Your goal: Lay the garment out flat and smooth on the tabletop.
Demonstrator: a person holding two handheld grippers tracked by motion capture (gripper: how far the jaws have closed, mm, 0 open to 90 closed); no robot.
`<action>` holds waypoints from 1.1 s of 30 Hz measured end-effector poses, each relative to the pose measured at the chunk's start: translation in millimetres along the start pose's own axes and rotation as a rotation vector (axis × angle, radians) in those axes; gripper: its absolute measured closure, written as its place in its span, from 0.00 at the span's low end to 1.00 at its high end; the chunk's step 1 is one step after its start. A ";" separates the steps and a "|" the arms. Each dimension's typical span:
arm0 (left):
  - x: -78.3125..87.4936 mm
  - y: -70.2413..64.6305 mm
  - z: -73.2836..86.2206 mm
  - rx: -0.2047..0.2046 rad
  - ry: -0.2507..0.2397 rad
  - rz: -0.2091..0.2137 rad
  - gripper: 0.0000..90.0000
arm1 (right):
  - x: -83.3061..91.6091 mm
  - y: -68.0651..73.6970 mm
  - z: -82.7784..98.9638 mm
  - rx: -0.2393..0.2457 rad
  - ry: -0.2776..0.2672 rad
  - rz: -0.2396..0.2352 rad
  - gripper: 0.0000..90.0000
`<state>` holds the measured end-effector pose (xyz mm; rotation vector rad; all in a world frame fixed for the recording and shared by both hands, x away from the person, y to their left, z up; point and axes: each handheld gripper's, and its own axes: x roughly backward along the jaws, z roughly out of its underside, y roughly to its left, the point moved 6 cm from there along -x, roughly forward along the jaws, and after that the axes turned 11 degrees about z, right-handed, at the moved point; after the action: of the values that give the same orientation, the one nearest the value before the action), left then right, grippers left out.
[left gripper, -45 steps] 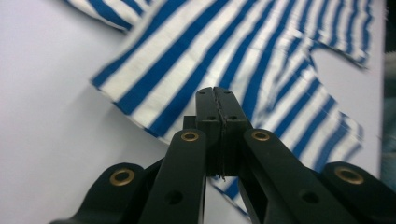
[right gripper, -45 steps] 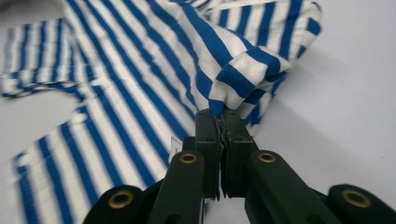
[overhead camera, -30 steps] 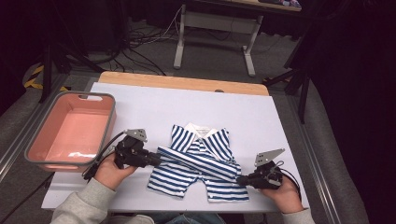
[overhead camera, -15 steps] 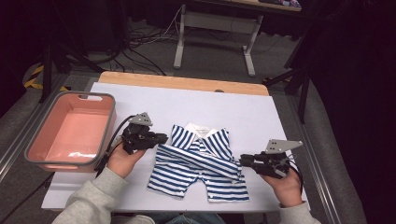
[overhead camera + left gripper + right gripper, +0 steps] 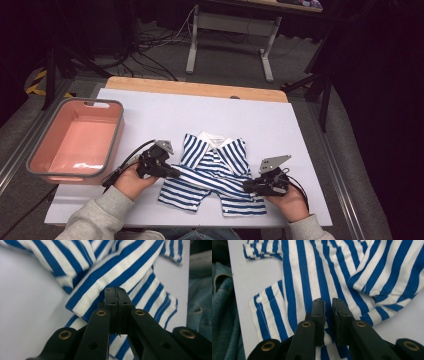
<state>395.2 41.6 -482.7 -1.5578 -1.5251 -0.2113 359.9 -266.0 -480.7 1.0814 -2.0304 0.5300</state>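
A blue-and-white striped shirt [image 5: 215,170] lies flat on the white table [image 5: 280,125], collar away from me, with sleeves folded across its front. My left gripper [image 5: 177,173] points right at the shirt's left edge. Its jaws have just closed and meet at the tips [image 5: 115,290] over a folded sleeve's cuff [image 5: 82,302], with no cloth seen between the pads. My right gripper [image 5: 246,186] points left over the lower right hem. Its jaws [image 5: 328,301] have just been closing slightly and stand a narrow gap apart. The striped cloth [image 5: 312,272] shows under the gap, unpinched.
A pink bin with a grey rim [image 5: 117,135] stands on the table's left side. A wooden strip [image 5: 195,89] runs along the far edge. My jeans [image 5: 222,315] show past the near table edge. Bare white table lies beyond the collar.
The sleeve held stretched between both grippers a second ago now lies on the shirt. My left hand lifted away, then came back down-right to the shirt. My right hand shifted left.
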 end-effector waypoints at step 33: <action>-39.8 48.4 -65.5 0.008 -0.113 -0.159 0.60 | -60.7 -33.7 -57.6 -0.028 -0.045 0.229 0.75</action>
<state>458.2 -22.3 -495.4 -1.4640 -1.7378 -0.2102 434.0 -215.7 -491.9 0.8552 -2.2091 0.5952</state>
